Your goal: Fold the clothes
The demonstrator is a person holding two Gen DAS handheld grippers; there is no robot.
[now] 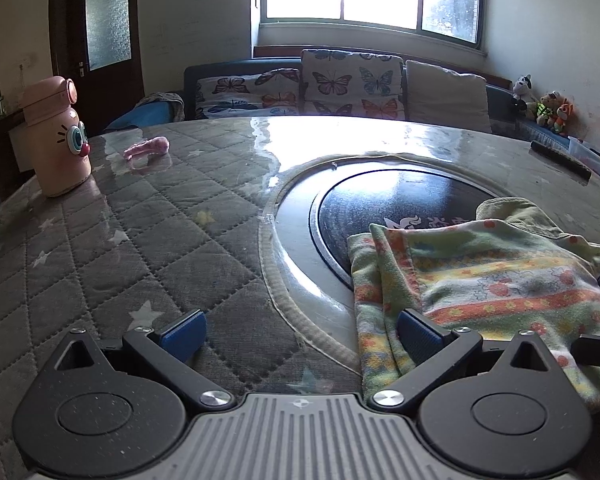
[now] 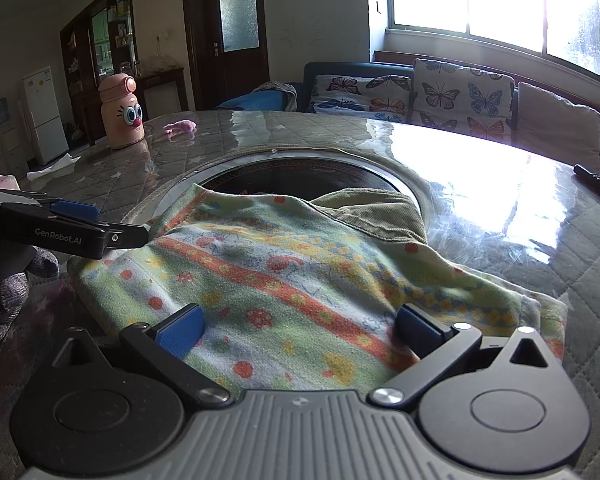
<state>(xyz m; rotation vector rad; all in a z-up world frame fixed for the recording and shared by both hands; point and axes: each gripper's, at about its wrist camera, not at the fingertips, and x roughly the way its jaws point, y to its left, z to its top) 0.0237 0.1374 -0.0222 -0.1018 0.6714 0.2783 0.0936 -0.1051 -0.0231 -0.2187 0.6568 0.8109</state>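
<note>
A folded child's garment (image 2: 300, 272) in green, orange and yellow print with an olive collar lies on the table, partly over the dark round inset. It also shows at the right of the left wrist view (image 1: 480, 276). My left gripper (image 1: 300, 334) is open at the garment's left edge, its right finger (image 1: 416, 332) over the cloth. It appears from the side in the right wrist view (image 2: 80, 220). My right gripper (image 2: 300, 330) is open and empty, low over the garment's near part.
A pink cartoon bottle (image 1: 56, 140) and a small pink item (image 1: 146, 148) stand at the far left of the quilted table (image 1: 140, 240). A dark round inset (image 1: 400, 208) sits mid-table. A black remote (image 1: 560, 158) lies far right. A sofa with cushions (image 1: 352, 84) is behind.
</note>
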